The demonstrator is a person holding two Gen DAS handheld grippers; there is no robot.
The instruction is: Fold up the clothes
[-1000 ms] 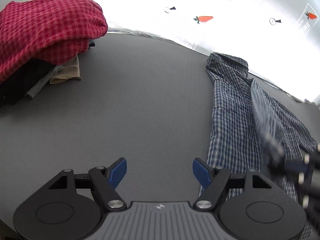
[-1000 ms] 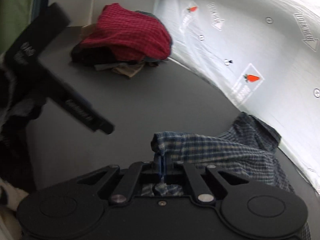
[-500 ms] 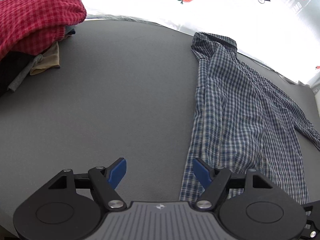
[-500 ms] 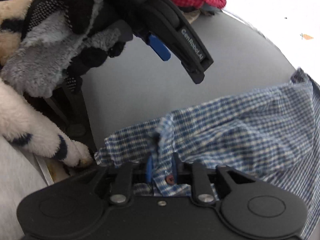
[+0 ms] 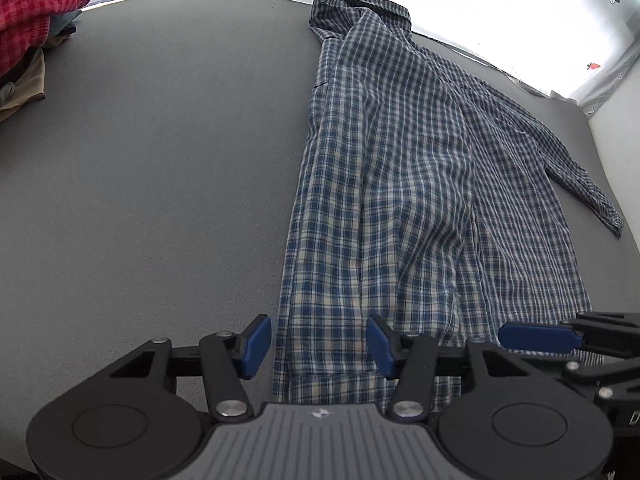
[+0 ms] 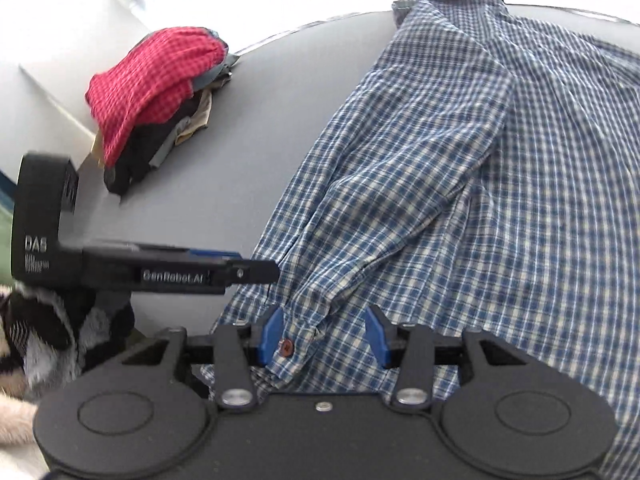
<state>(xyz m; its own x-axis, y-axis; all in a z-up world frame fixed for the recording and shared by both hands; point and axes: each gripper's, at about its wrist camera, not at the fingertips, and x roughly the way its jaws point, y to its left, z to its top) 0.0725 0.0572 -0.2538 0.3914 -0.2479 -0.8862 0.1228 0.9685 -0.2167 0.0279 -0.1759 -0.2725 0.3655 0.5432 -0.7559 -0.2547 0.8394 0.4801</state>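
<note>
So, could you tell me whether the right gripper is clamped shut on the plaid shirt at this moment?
No, the right gripper is open, its blue pads apart on either side of the blue plaid shirt hem near a brown button.

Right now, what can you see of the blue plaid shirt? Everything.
The shirt is blue-and-white plaid, thin woven cloth by its look. It lies spread lengthwise on the grey table, collar at the far end, hem near the grippers, one sleeve trailing right, one side folded over the body. A brown button shows at the hem. The left gripper and right gripper are open over the hem.
</note>
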